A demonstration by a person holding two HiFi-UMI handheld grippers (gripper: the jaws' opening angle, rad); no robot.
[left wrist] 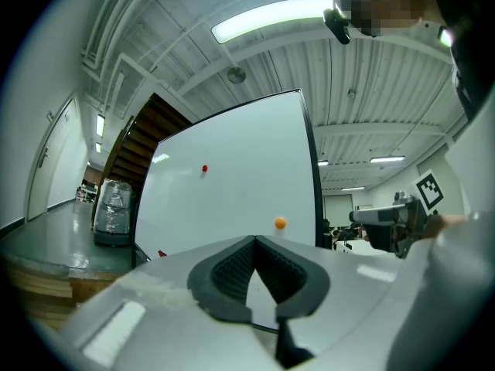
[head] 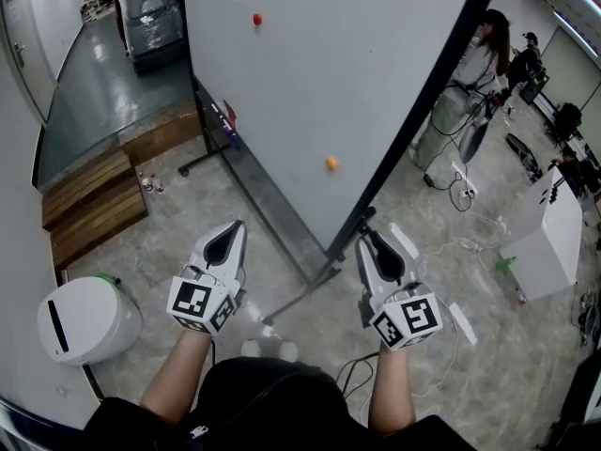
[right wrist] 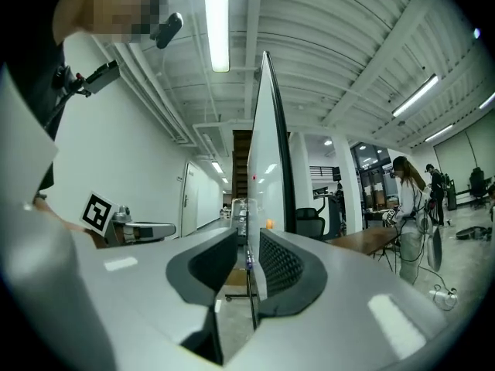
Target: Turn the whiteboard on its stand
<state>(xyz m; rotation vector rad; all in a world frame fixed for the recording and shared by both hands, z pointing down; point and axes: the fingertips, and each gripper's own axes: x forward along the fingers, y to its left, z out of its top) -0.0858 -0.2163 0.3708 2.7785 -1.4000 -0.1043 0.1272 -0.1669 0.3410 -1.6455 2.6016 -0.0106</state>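
The big whiteboard (head: 357, 64) stands on its dark metal stand (head: 300, 297), with a red magnet (head: 257, 19) and an orange magnet (head: 331, 163) on its face. My right gripper (head: 368, 238) is at the board's lower corner, on the dark frame edge. In the right gripper view that edge (right wrist: 271, 153) runs up from between the jaws of the right gripper (right wrist: 249, 238), which is shut on it. My left gripper (head: 229, 233) hangs shut and empty in front of the board's face. In the left gripper view the left gripper (left wrist: 255, 242) points at the whiteboard (left wrist: 232, 184).
A white bin (head: 89, 319) stands at my left, with wooden steps (head: 94, 205) beyond it. A person (head: 470, 83) stands behind the board at right, near a white cabinet (head: 549, 238). Cables (head: 451, 252) lie on the floor, and a wrapped cart (head: 150, 17) stands far back.
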